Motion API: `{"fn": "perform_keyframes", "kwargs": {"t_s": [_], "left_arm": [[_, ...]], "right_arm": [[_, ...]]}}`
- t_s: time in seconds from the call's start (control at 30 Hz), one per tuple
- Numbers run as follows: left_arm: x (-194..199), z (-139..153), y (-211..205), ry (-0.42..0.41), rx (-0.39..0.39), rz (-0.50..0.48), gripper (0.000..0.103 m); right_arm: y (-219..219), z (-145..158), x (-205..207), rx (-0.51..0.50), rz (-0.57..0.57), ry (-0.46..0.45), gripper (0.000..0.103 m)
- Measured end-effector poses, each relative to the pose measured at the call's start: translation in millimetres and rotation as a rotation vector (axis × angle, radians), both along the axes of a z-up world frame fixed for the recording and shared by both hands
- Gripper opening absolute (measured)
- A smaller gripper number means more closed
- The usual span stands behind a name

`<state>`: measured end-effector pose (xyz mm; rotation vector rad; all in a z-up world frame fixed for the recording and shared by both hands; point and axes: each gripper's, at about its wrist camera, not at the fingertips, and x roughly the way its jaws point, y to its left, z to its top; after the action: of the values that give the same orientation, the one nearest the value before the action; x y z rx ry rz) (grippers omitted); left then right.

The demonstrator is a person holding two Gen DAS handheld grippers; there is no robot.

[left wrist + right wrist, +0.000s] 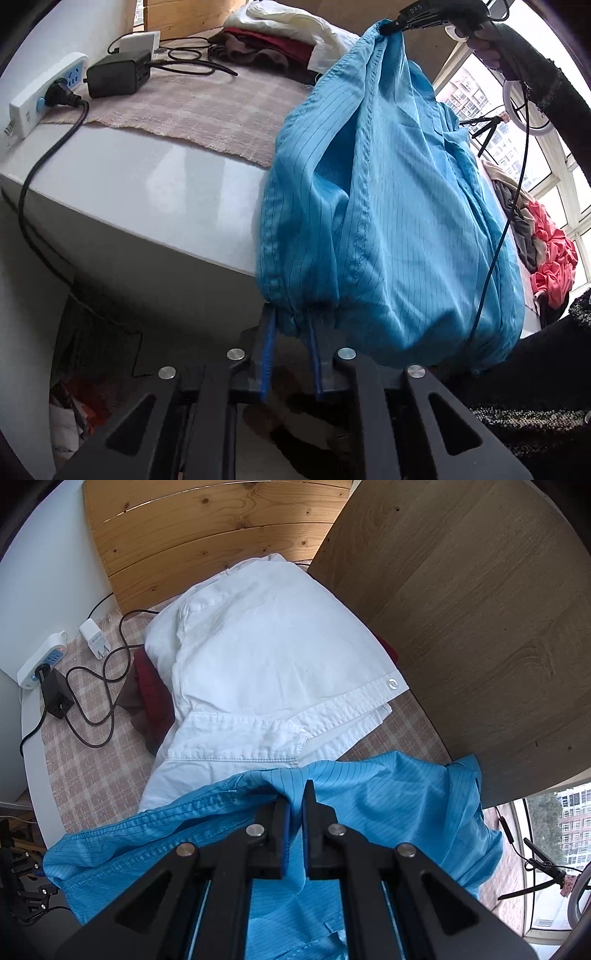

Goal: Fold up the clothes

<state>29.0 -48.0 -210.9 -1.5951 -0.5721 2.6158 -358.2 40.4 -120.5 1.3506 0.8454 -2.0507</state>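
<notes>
Blue garment (388, 206) hangs above the desk (147, 192) at 3 o'clock, each claw clamped on an edge: right claw (295, 797) high, left claw (291, 332) low, stretching it for folding.

Power strip (44, 92), black adapter (118, 75), white charger (95, 641) on checked cloth (92, 775)

Your blue garment (388, 221) hides the tips of the left tongs (291, 321) and most of the bench's (147, 192) right side. In the right wrist view, its lower part runs off the near edge, and the white garment (266, 672) covers most of the dark red clothes (147, 686).
</notes>
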Motion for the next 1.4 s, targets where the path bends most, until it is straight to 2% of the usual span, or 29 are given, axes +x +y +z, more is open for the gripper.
{"fn": "perform_keyframes", "kwargs": {"t_s": [0.1, 0.17, 0.2, 0.33, 0.4, 0.43, 0.47, 0.5, 0.53, 0.57, 0.67, 0.77, 0.87, 0.9, 0.93, 0.97, 1.1, 1.23, 1.3, 1.4], "left_arm": [[19, 23, -14, 0.019, -0.003, 0.049, 0.008], [27, 32, -28, 0.031, -0.038, 0.099, 0.008], [26, 27, -37, 0.010, -0.055, 0.124, 0.000], [22, 7, -72, -0.074, -0.123, 0.223, 0.000], [30, 11, -70, -0.046, -0.089, 0.216, 0.000], [36, 15, -66, -0.020, -0.060, 0.204, 0.004], [40, 19, -59, 0.005, -0.031, 0.185, 0.015], [43, 21, -47, 0.029, -0.002, 0.159, 0.031], [45, 21, -36, 0.049, 0.024, 0.134, 0.040], [45, 19, -26, 0.058, 0.042, 0.112, 0.053], [34, -1, -5, 0.026, 0.056, 0.055, 0.054], [20, -24, 0, 0.011, 0.107, 0.044, 0.054], [16, -39, -1, 0.025, 0.195, 0.075, 0.048], [16, -40, 0, 0.043, 0.233, 0.085, 0.028], [17, -38, 2, 0.059, 0.246, 0.087, 0.014], [20, -30, 8, 0.077, 0.220, 0.081, 0.003], [41, 21, 26, 0.105, 0.069, 0.059, 0.002], [60, 71, 12, 0.149, -0.067, 0.103, 0.002], [62, 75, -3, 0.150, -0.104, 0.132, 0.002], [50, 38, -21, 0.053, -0.063, 0.161, 0.002]], "right_arm": [[0, 10, 2, -0.035, -0.001, 0.003, 0.005], [-2, 19, 2, -0.069, -0.001, 0.001, 0.005], [-4, 22, 1, -0.086, -0.002, 0.005, 0.005], [-26, 8, -5, -0.048, 0.002, 0.043, 0.005], [-34, -6, -7, -0.015, 0.009, 0.041, 0.005], [-35, -9, -8, -0.008, 0.010, 0.045, 0.005], [-36, -13, -8, -0.001, 0.011, 0.049, 0.005], [-36, -16, -9, 0.005, 0.011, 0.051, 0.005], [-35, -16, -11, -0.001, 0.004, 0.044, 0.005], [-34, -16, -13, -0.006, 0.001, 0.038, 0.005], [-32, -14, -16, -0.009, -0.006, 0.027, 0.005], [-33, -13, -17, 0.001, -0.005, 0.022, 0.005], [-34, -12, -15, 0.012, 0.000, 0.024, 0.005], [-33, -12, -15, 0.014, 0.001, 0.023, 0.005], [-33, -11, -15, 0.017, 0.001, 0.023, 0.005], [-33, -11, -15, 0.018, 0.002, 0.020, 0.005], [-30, -6, -15, 0.017, 0.001, 0.014, 0.005], [-33, -4, -17, 0.013, 0.009, 0.014, 0.005], [-39, -8, -20, 0.012, 0.013, 0.011, 0.005], [-51, -22, -28, 0.010, 0.010, -0.007, 0.005]]}}
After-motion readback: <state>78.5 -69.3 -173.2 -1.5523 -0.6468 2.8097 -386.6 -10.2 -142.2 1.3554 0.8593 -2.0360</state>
